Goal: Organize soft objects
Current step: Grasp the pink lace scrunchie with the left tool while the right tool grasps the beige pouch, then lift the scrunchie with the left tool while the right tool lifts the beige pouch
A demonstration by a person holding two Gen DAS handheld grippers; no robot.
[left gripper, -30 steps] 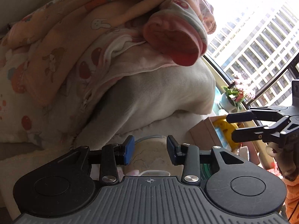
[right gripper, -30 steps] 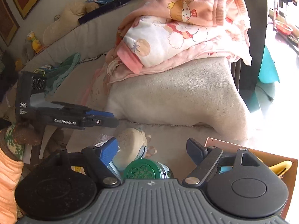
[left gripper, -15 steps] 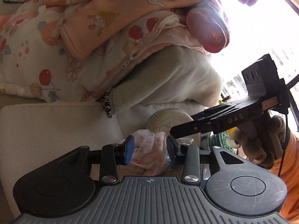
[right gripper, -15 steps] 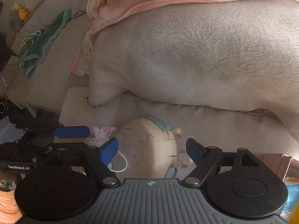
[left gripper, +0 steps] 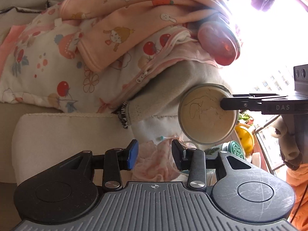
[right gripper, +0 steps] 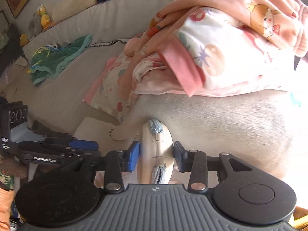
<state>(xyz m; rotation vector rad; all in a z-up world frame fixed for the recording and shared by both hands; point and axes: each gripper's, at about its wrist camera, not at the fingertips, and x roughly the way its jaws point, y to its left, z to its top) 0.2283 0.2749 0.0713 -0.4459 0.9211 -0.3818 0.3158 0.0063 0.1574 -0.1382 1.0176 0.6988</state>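
1. Right hand-held gripper (right gripper: 155,158) has its pads on either side of a round beige pouch (right gripper: 156,154) with a pale blue zipper edge; the pouch stands on edge between the pads, the left pad touching or nearly so, the right pad just beside it, so a firm grip cannot be confirmed.
2. From the left wrist view, that same pouch (left gripper: 207,114) shows its flat round face at about 2 o'clock, with a dark finger of the right hand-held gripper (left gripper: 250,105) laid against its right rim.
3. Left hand-held gripper (left gripper: 154,155) is at a middling width, holding nothing; a crumpled pale pink cloth (left gripper: 154,163) lies between and just beyond its pads.
4. Behind the pouch sits a large grey cushion (right gripper: 221,125) on a beige sofa (right gripper: 63,96).
5. On top of the cushion, a pile of pink and white printed baby clothes (right gripper: 221,44) is heaped, toward 12 o'clock in both views.
6. At 10 o'clock in the right wrist view, a green towel (right gripper: 57,59) lies on the sofa seat, well apart from the pile.
7. At 3 o'clock in the left wrist view, a round green lid (left gripper: 237,151) sits just below the pouch.
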